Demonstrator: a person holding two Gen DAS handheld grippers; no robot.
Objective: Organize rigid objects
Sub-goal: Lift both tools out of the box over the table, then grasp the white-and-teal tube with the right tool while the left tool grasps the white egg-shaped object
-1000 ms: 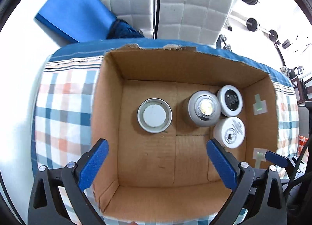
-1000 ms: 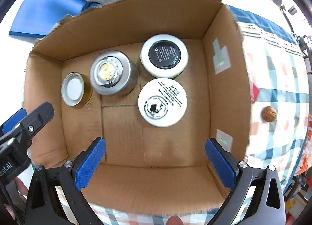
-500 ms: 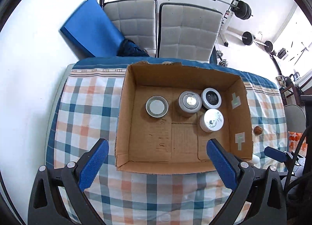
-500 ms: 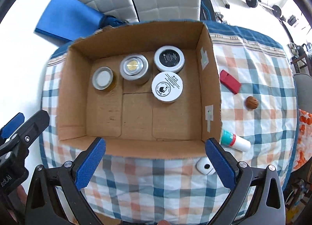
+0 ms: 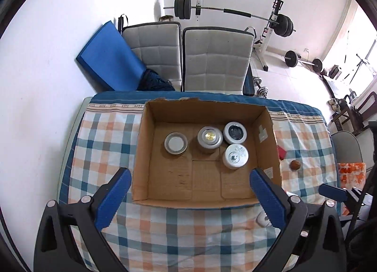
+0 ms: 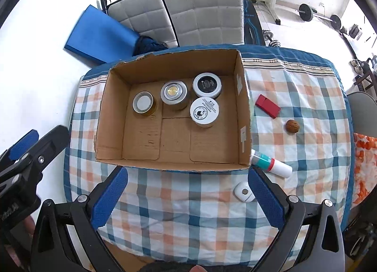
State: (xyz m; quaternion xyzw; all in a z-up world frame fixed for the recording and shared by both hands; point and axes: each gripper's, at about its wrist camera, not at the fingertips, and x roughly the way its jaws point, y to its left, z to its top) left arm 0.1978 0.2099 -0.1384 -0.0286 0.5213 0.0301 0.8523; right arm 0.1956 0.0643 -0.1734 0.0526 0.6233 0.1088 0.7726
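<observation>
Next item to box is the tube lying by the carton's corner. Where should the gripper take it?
Grip the tube across its round middle, coming straight down from above. It lies flat, one end against the box, so close the fingers across its width, clear of the box.

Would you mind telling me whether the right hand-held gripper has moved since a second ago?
Yes: the right hand-held gripper has pulled up and back from the cardboard box, which now looks much smaller.

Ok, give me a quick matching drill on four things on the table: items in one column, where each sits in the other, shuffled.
Items:
1. black-topped jar
2. red case
3. walnut
4. tube

Places:
A. against the box's near right corner, outside
B. inside the box, far right corner
C. on the cloth beside the box's right wall
D. on the cloth, right of the red case and nearer

Pairs: 1-B, 2-C, 3-D, 4-A
</observation>
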